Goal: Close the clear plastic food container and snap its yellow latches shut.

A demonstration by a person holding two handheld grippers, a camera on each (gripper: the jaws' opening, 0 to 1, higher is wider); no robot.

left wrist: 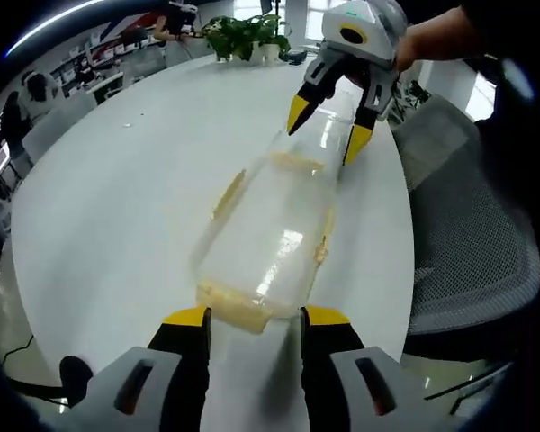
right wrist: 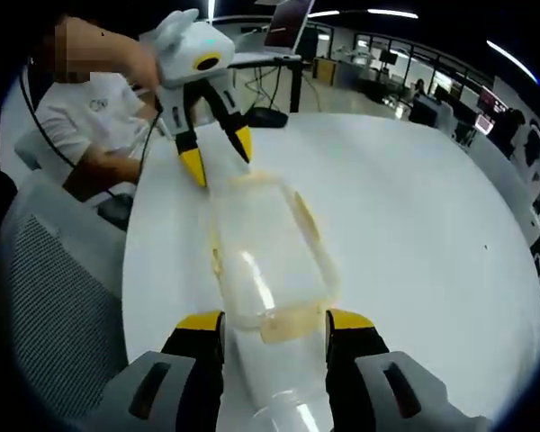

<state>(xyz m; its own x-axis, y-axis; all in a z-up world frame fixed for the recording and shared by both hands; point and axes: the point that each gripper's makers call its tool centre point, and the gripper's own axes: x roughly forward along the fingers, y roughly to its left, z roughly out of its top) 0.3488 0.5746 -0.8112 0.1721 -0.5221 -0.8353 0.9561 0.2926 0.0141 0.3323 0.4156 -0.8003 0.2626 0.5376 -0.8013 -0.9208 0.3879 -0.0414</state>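
Clear, glossy oblong container [left wrist: 268,236] with yellow latches [left wrist: 243,310] spans white table [left wrist: 117,198].

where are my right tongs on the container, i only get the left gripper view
observer: the right tongs are open, one tip on either side of the yellow end latch of the container.
operator: what's behind my left tongs
observer: an open laptop stands on the table, beyond the left tongs.
operator: who's close by
observer: a person in a white shirt sits at the table's edge.
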